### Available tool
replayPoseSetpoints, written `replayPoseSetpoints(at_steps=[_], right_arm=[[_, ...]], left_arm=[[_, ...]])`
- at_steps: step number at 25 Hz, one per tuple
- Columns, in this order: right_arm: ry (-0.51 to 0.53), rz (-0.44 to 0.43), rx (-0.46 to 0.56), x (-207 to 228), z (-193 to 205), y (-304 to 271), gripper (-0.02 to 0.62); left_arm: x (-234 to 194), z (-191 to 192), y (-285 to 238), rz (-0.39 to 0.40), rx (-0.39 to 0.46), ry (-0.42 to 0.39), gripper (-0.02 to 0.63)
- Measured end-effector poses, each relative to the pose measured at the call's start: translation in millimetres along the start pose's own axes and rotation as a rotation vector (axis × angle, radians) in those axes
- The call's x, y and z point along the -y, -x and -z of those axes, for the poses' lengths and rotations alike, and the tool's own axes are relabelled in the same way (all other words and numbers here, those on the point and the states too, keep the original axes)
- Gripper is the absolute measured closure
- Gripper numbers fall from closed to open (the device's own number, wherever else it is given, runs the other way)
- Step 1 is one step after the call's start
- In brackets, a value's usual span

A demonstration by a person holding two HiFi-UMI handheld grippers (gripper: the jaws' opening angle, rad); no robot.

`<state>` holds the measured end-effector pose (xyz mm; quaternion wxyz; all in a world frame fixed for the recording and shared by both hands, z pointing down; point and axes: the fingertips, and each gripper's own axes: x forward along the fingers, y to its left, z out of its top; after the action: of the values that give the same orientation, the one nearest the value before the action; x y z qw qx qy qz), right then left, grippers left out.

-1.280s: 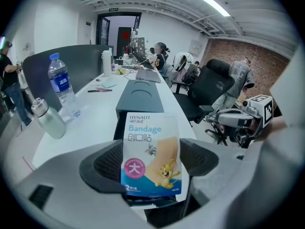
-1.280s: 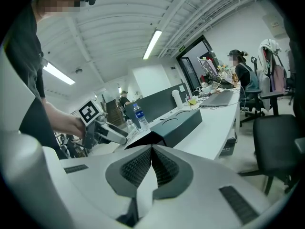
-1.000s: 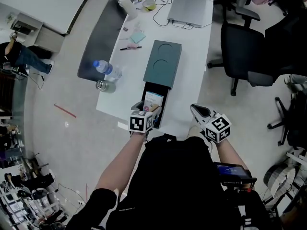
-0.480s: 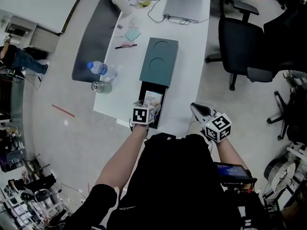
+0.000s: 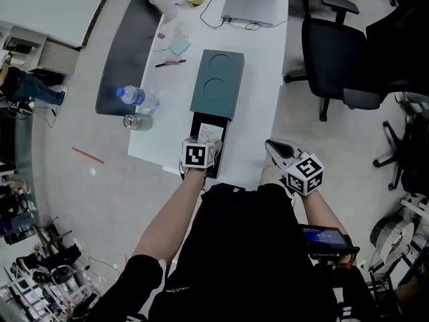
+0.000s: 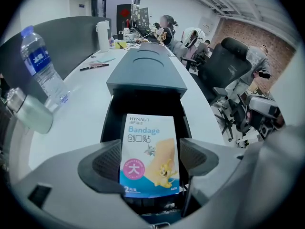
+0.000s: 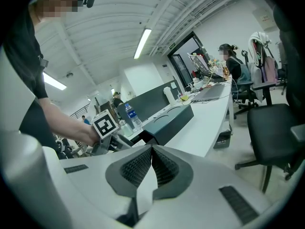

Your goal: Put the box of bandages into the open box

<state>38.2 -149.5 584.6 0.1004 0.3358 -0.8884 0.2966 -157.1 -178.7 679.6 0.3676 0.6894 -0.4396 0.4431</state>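
The box of bandages sits clamped between the jaws of the left gripper, held over the dark inside of the open box on the white surface. The right gripper hangs beside the surface edge, its jaws pressed together with nothing between them.

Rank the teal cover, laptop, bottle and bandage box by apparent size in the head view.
1. Teal cover
2. Laptop, but the frame edge cuts it off, so its rank against the cover is unsure
3. Bottle
4. Bandage box, partly hidden
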Motion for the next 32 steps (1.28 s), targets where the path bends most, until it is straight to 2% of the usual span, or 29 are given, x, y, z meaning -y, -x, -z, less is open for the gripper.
replayPoseSetpoints(at_steps=[8, 13, 16, 20, 25, 28, 32], right_arm=[[0.002, -0.006, 0.012, 2, -1, 7, 0.569], [0.014, -0.025, 0.020, -1, 0, 14, 0.569], [0.021, -0.037, 0.025, -4, 3, 21, 0.569], [0.023, -0.053, 0.033, -8, 8, 32, 0.569], [0.013, -0.086, 0.058, -18, 8, 37, 0.569], [0.019, -0.112, 0.063, -26, 9, 39, 0.569], [0.035, -0.130, 0.065, -33, 9, 39, 0.569]], left_arm=[[1, -4, 7, 0.003, 0.056, 0.028, 0.229], [9, -5, 18, 0.017, 0.141, 0.045, 0.238], [15, -5, 31, 0.011, 0.209, 0.060, 0.314], [27, 0, 51, 0.005, 0.277, 0.072, 0.380], [41, 6, 77, 0.012, 0.378, 0.091, 0.509], [47, 15, 88, 0.008, 0.416, 0.120, 0.544], [47, 30, 96, -0.014, 0.425, 0.125, 0.564]])
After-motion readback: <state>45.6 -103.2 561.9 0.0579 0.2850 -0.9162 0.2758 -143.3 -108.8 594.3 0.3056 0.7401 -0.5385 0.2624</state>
